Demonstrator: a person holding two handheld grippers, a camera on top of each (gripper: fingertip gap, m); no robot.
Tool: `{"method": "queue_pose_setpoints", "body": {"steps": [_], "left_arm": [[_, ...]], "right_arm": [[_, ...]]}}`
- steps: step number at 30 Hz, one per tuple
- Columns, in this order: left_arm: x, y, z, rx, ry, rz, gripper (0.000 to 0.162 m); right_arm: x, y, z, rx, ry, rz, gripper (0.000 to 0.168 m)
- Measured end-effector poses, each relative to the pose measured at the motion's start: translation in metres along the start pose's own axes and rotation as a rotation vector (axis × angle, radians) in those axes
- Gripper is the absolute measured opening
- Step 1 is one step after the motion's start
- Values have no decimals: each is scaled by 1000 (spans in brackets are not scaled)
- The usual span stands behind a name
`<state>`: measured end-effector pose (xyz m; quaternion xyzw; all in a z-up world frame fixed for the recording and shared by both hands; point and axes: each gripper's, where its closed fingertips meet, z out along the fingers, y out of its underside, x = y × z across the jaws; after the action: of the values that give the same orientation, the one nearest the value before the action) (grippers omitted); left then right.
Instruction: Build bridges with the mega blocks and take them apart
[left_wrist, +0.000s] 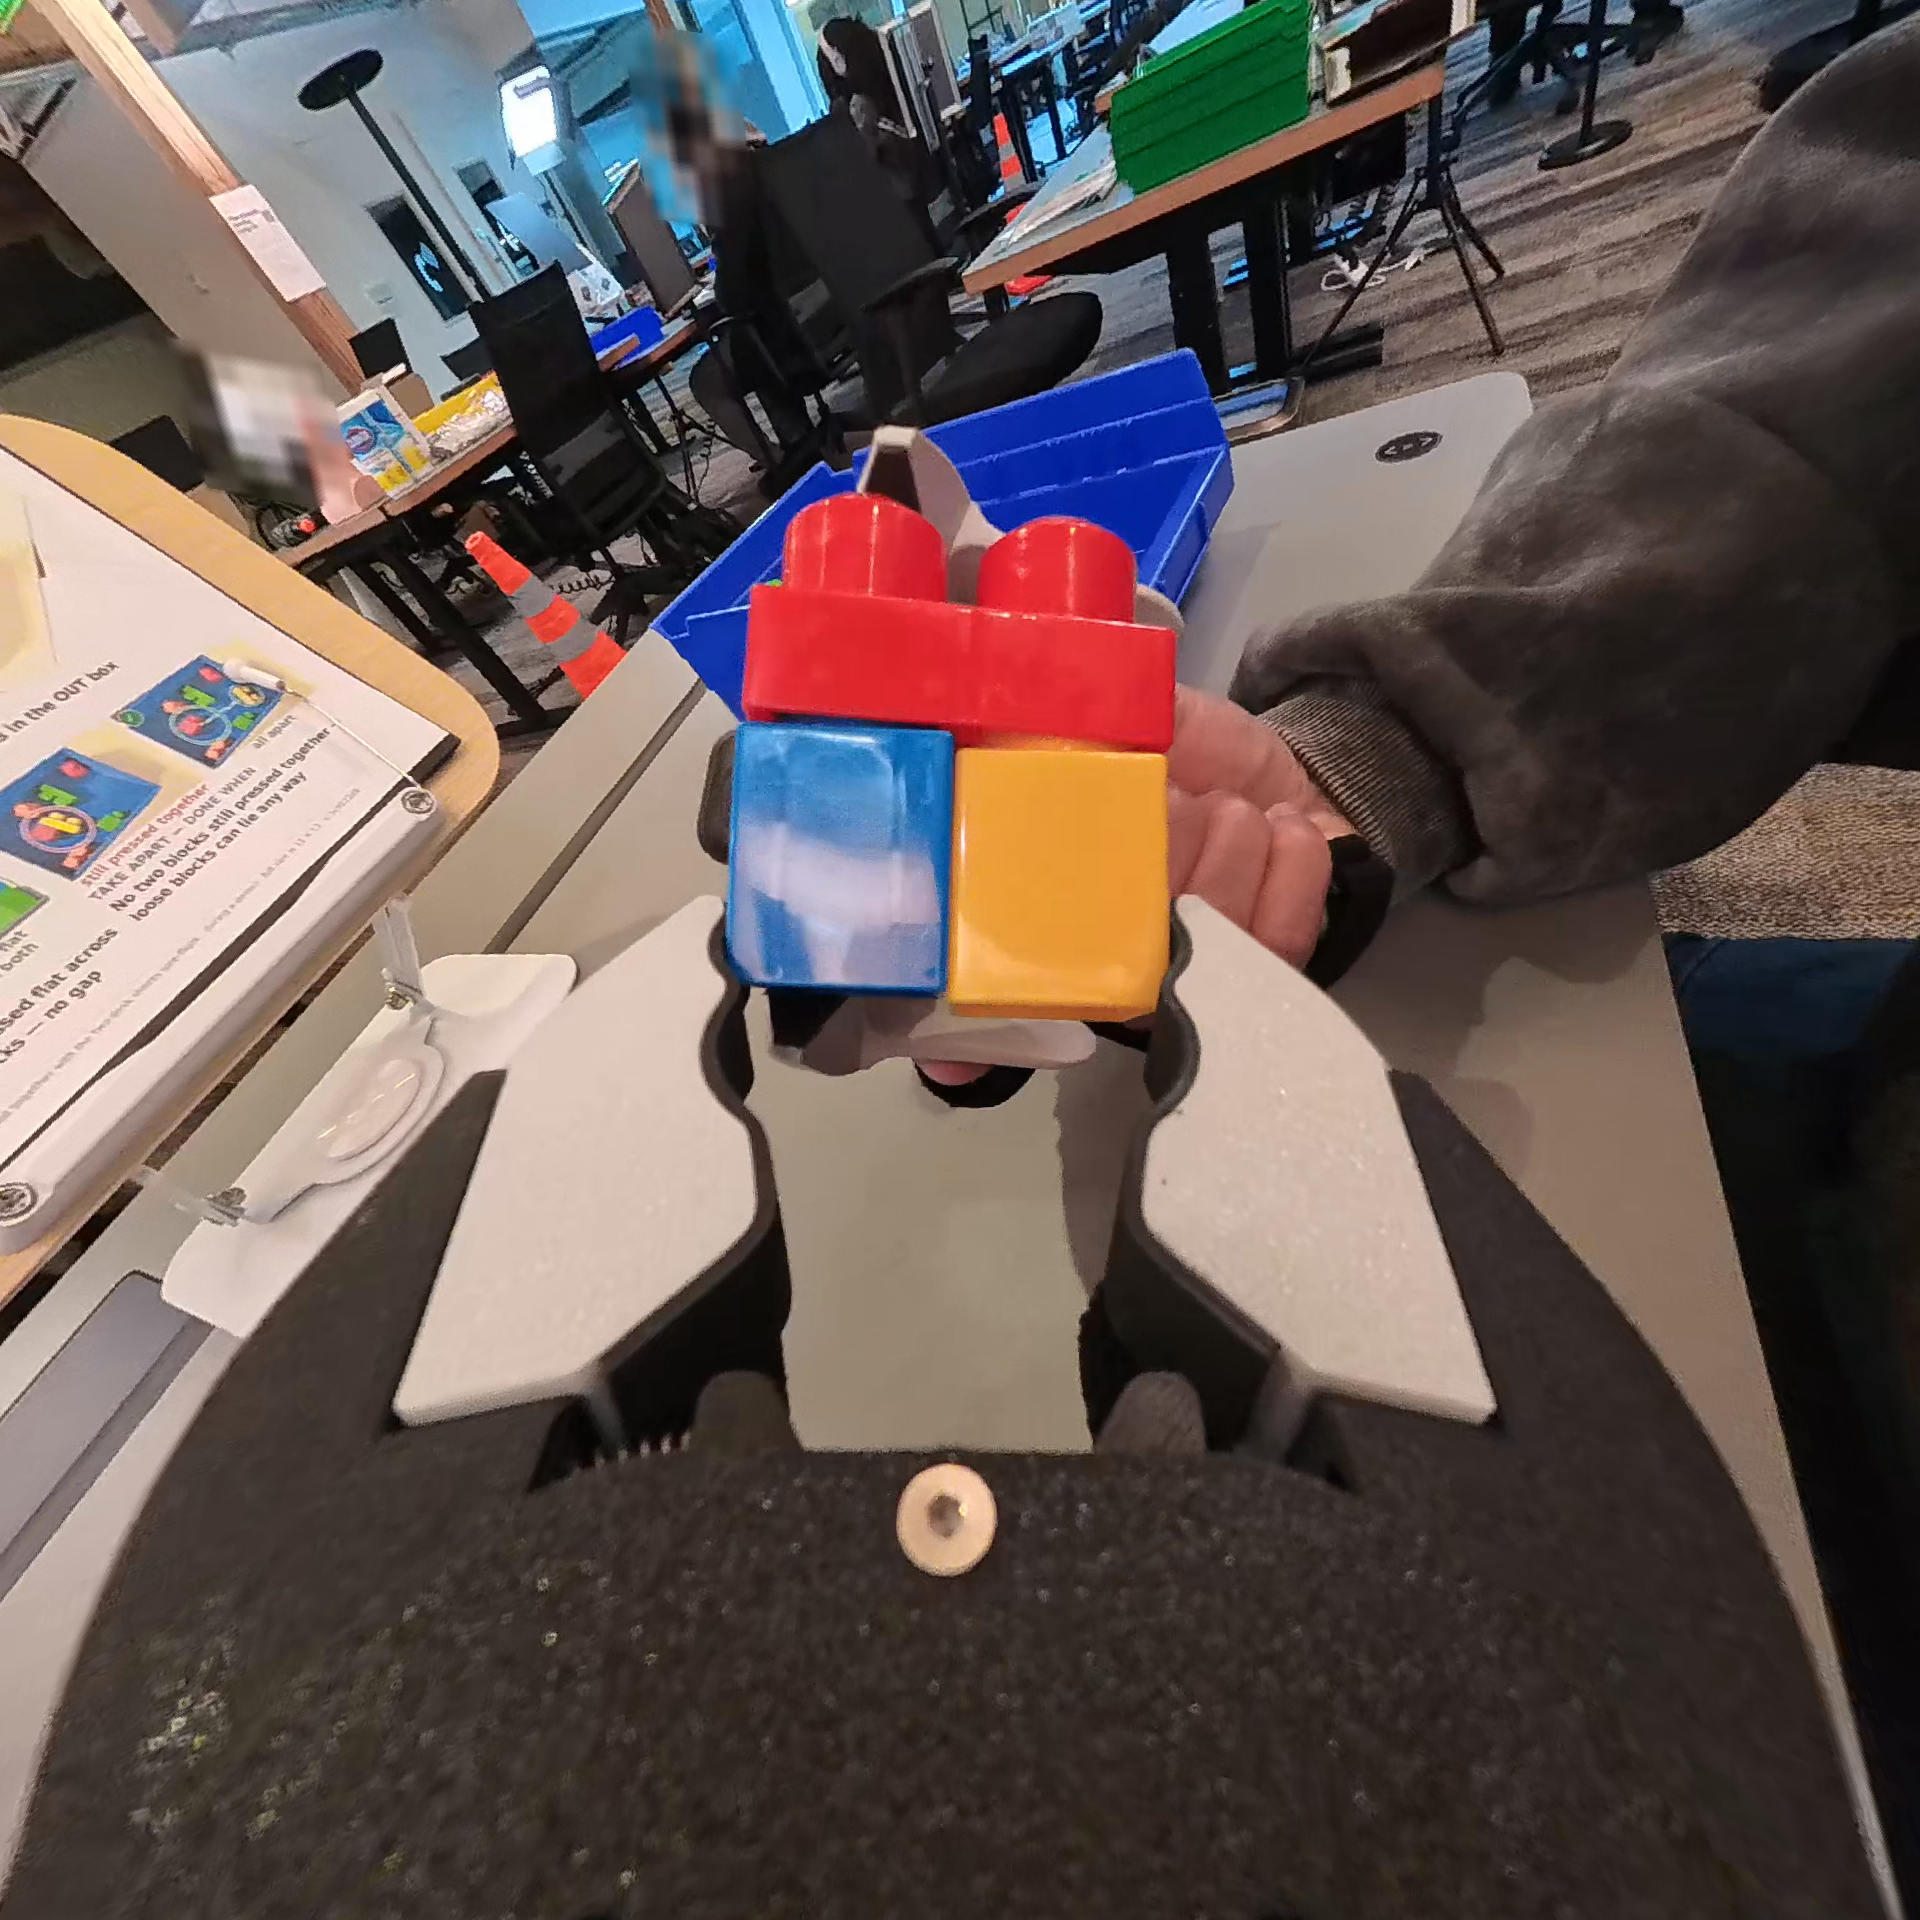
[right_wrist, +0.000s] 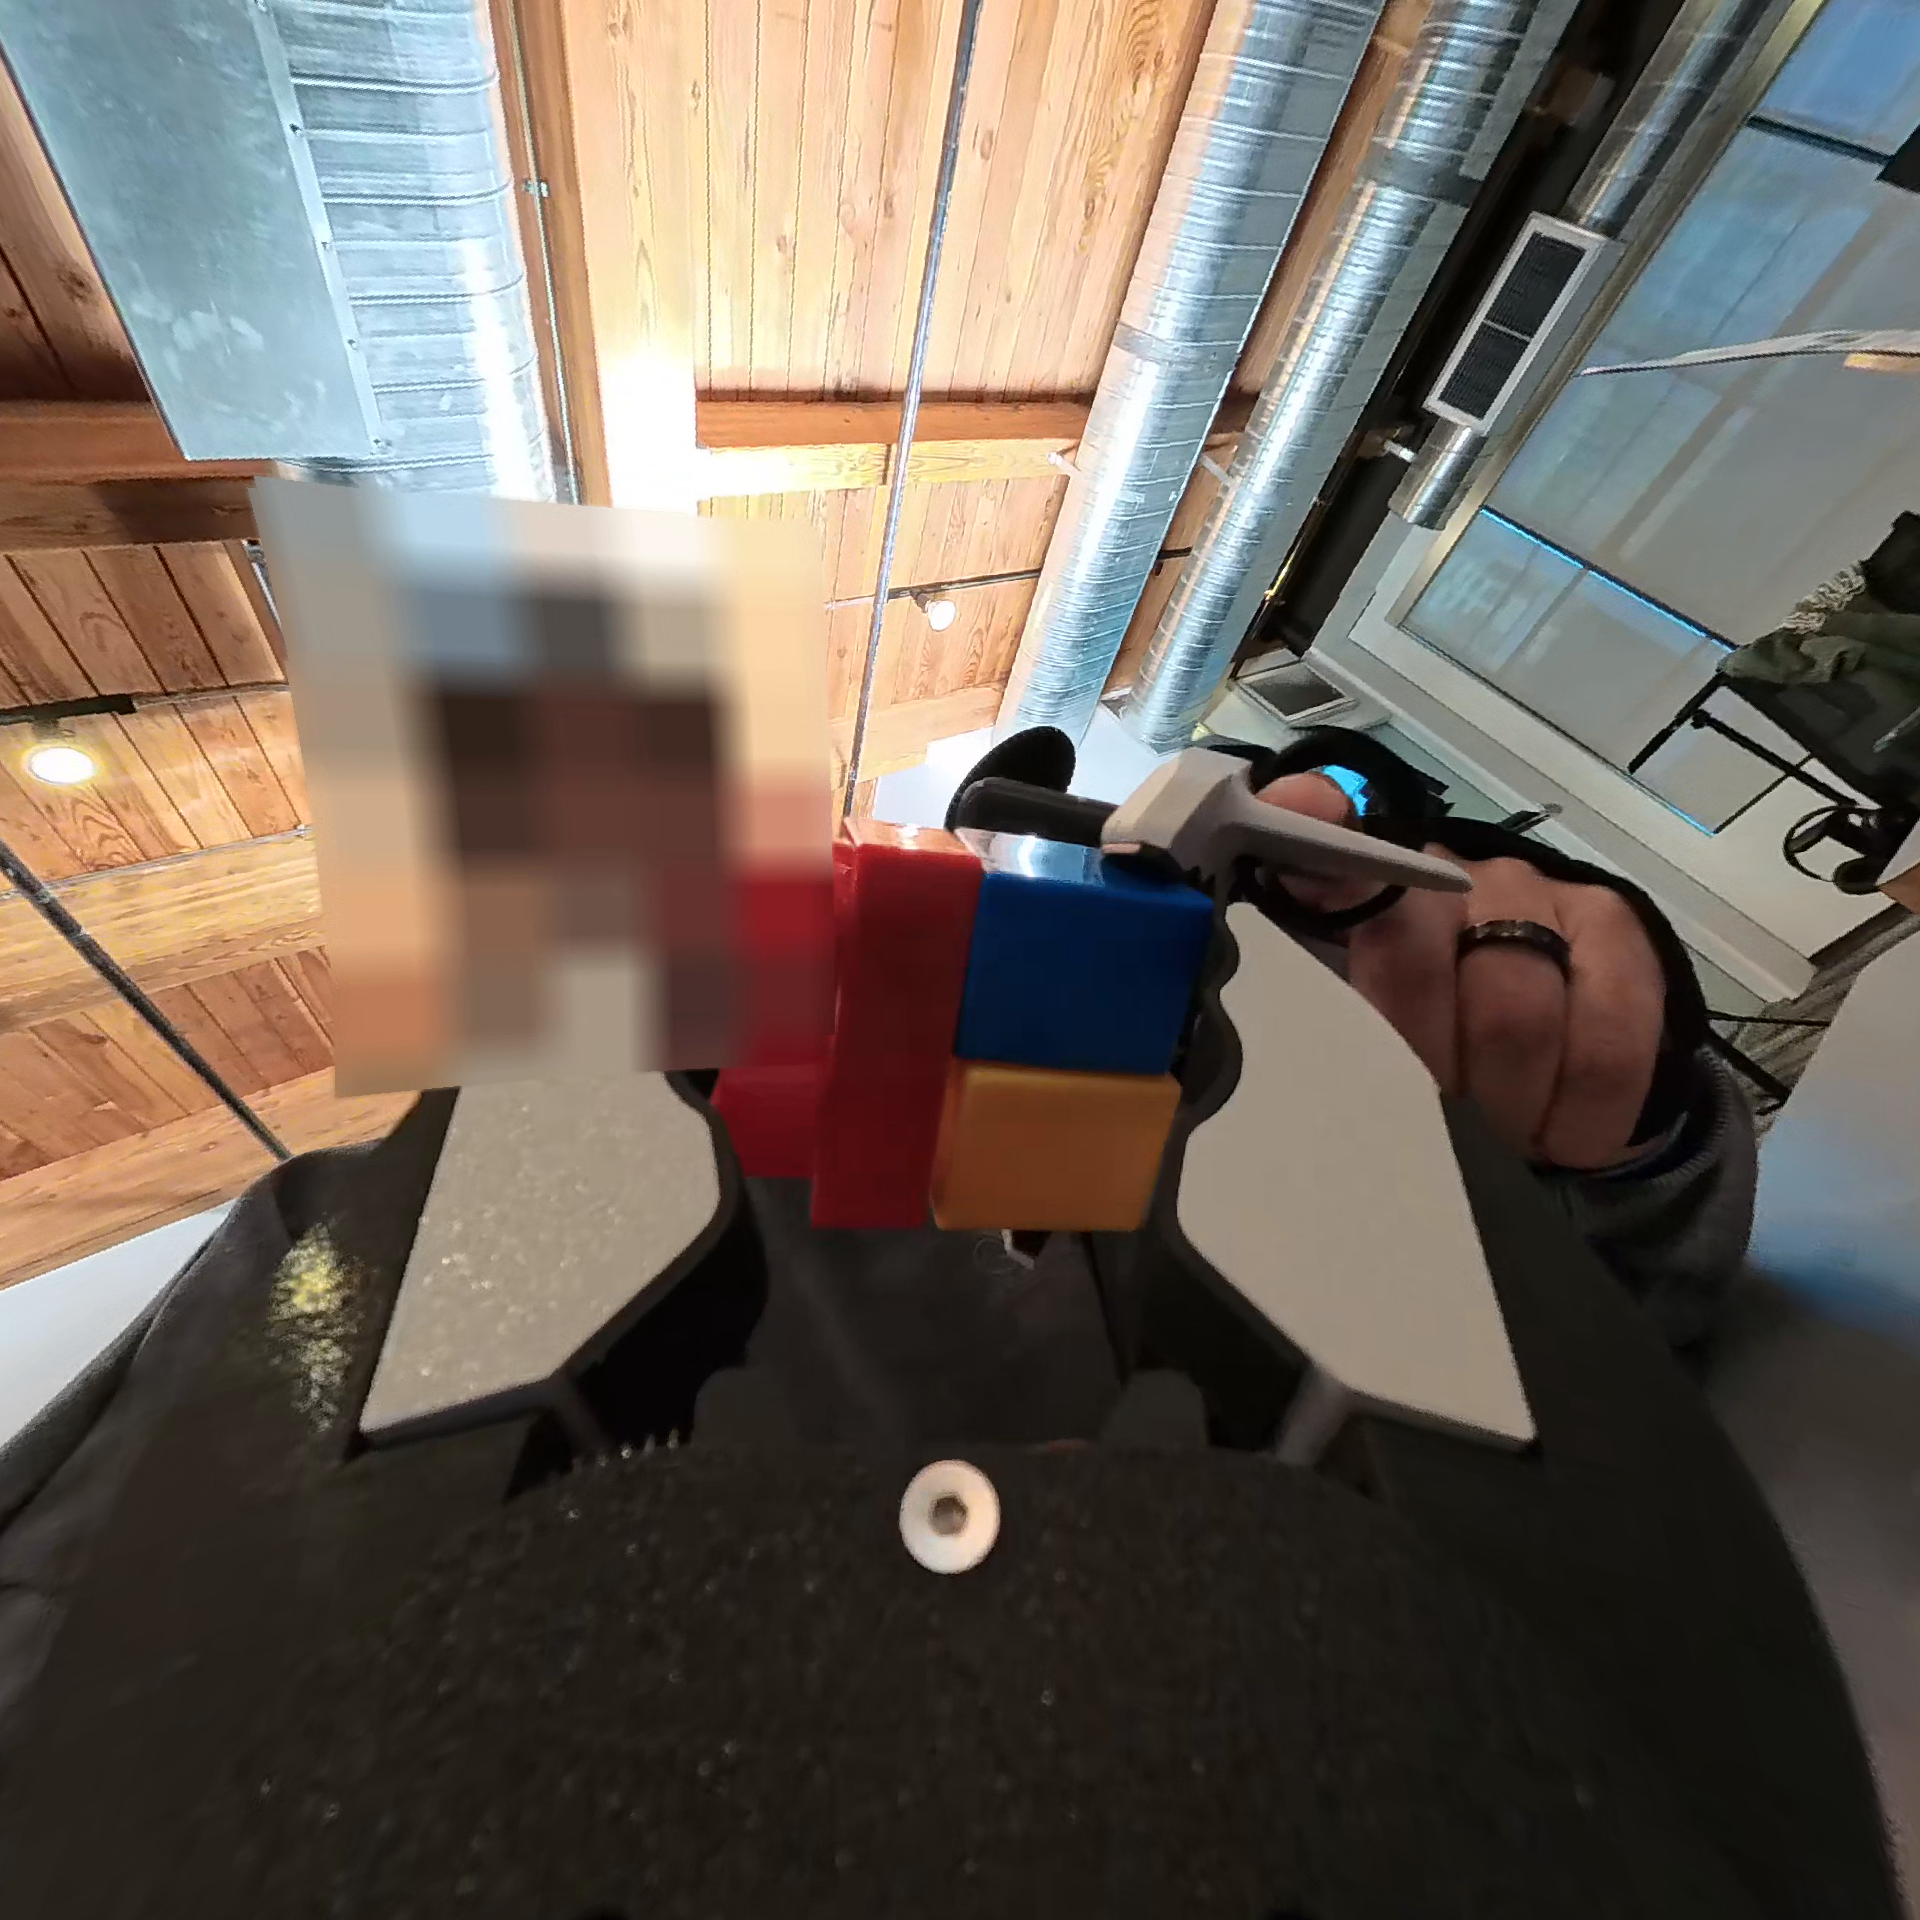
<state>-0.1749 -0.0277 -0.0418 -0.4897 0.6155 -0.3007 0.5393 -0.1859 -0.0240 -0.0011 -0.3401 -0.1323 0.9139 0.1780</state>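
Pinching from both sides, the left tongs (left_wrist: 945, 935) close their pale fingers on a small block stack (left_wrist: 951, 790) held in the air above a grey table (left_wrist: 1558, 1143). A red block (left_wrist: 956, 675) with two round studs sits across a blue block (left_wrist: 842, 852) on the left and a yellow block (left_wrist: 1055, 883) on the right. The two lower blocks touch each other, and the left tongs' tips press the outer face of each.

The right tongs (right_wrist: 956, 1101) grip the same stack the other way. In the left wrist view one of their grey fingers (left_wrist: 914, 478) rises between the red studs while another shows under the lower blocks. A hand (left_wrist: 1236, 831) in a grey sleeve (left_wrist: 1610, 520) shows just right of the stack. A blue bin (left_wrist: 1101, 468) stands on the table beyond the stack, and an instruction sheet (left_wrist: 156, 831) on a white stand leans at the left, with an orange cone (left_wrist: 551, 623) on the floor farther off.

The right wrist view looks up at a wooden ceiling (right_wrist: 779, 208) and silver ducts (right_wrist: 1195, 468). There the stack lies sideways, red at the left and blue over yellow at the right, with the right tongs' tips against its two ends and a ringed hand (right_wrist: 1507, 987) at the right
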Motion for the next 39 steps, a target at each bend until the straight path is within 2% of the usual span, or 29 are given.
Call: {"method": "queue_pose_setpoints", "body": {"steps": [8, 11, 15, 16, 21, 39], "left_arm": [[-5, 0, -4, 3, -1, -18, 74], [-7, -7, -7, 20, -18, -7, 74], [-11, -7, -10, 22, -37, -3, 74], [-10, -6, -10, 21, -27, -9, 74], [-10, -1, -9, 10, -13, -23, 74], [2, 12, 4, -56, -7, 53, 75]], "right_arm": [[3, -3, 6, -27, 111, 10, 91], [0, -2, 4, -16, 99, 24, 108], [6, 23, 4, -77, 92, 86, 113], [8, 29, 6, -87, 84, 99, 119], [4, 30, 9, -69, 46, 77, 111], [2, 41, 4, -138, 70, -46, 105]]}}
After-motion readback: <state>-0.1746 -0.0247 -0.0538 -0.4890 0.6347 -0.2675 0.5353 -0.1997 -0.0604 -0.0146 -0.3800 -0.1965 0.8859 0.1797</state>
